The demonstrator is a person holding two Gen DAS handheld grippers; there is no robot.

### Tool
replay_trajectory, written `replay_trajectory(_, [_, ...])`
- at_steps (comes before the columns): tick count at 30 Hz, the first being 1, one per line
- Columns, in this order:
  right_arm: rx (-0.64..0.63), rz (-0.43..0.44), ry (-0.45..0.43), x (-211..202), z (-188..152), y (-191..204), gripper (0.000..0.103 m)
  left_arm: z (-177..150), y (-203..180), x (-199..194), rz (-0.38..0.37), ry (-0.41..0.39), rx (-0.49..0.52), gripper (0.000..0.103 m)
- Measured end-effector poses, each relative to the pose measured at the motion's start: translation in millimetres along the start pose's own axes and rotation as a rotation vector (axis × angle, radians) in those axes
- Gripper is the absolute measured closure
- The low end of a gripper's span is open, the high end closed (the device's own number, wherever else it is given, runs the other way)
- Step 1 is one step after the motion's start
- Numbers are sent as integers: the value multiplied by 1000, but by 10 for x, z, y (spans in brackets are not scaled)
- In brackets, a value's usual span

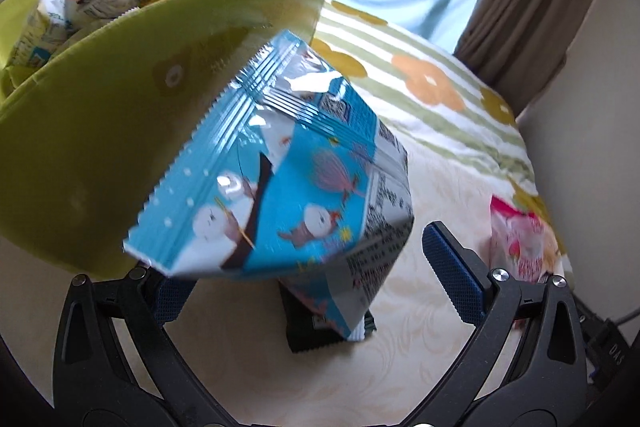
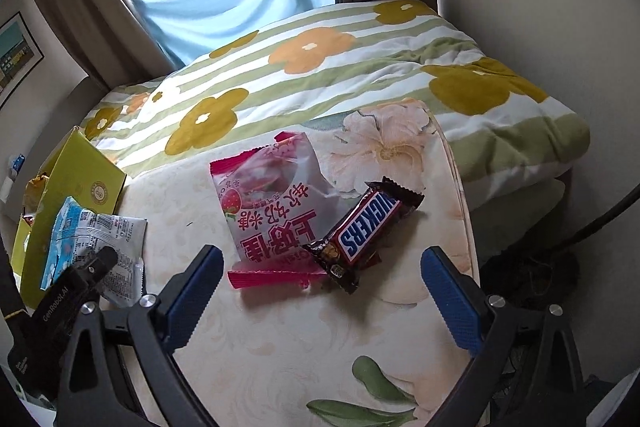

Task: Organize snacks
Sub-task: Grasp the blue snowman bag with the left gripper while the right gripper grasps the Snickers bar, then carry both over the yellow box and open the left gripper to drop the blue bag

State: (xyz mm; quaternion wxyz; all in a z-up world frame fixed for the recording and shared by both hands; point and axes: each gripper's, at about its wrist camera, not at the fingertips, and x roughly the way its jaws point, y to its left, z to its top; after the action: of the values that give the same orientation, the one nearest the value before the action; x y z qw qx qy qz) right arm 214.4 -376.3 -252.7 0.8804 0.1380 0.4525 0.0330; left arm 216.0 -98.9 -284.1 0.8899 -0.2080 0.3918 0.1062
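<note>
Poised with right gripper (image 2: pixel 326 291) fingers spread, pinching nothing, just short of Snickers bar (image 2: pixel 364 231) and pink packet (image 2: pixel 272 207), well right of green box (image 2: pixel 80 183). Mid-sorting, probably. Next: close on the glossy, likely slippery bar. Left gripper (image 1: pixel 312 285) fingers likewise spread; blue packet (image 1: pixel 280 167) beside box, unpinched.

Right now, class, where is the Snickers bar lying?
In the right wrist view, the Snickers bar lies on the mattress, overlapping the pink snack packet's right edge, ahead of the right gripper.

Chocolate bar (image 2: pixel 362 233) overlaps candy packet (image 2: pixel 272 203) on bed (image 2: pixel 280 339); box (image 2: pixel 76 195) far left
</note>
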Motion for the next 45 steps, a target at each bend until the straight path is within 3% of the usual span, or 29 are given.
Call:
replay_trajectory(2, [15,1,-6,31,18,-14,6,23,0,44,2,4,-12,1])
replay_trajectory(4, [29,-4,-3,77,36,-33,24,26,-44,88,-16,7,8,3])
replay_trajectory(5, [41,-23,-1,103,43,-45,27,21,-72,93,-13,8,25,8])
replay_trajectory(8, [107,-37,-13,150,53,-123,33,17,-135,126,0,21,61,19])
replay_trajectory(15, [175,-62,-18,232,85,-187,42,64,-78,105,12,15,59,24])
replay_trajectory(17, [188,-69,-22,241,90,-200,45,85,-78,105,17,12,61,30])
replay_trajectory(21, [199,-81,-23,274,84,-224,59,91,-65,77,19,5,65,35])
replay_trajectory(24, [204,-63,-20,299,64,-254,75,97,-58,55,10,4,71,44])
replay_trajectory(36, [136,-47,-33,186,57,-194,77,134,-164,-133,-19,-57,116,51])
replay_trajectory(45, [66,-13,-96,-222,167,-58,77,237,-238,-430,-44,-58,127,51])
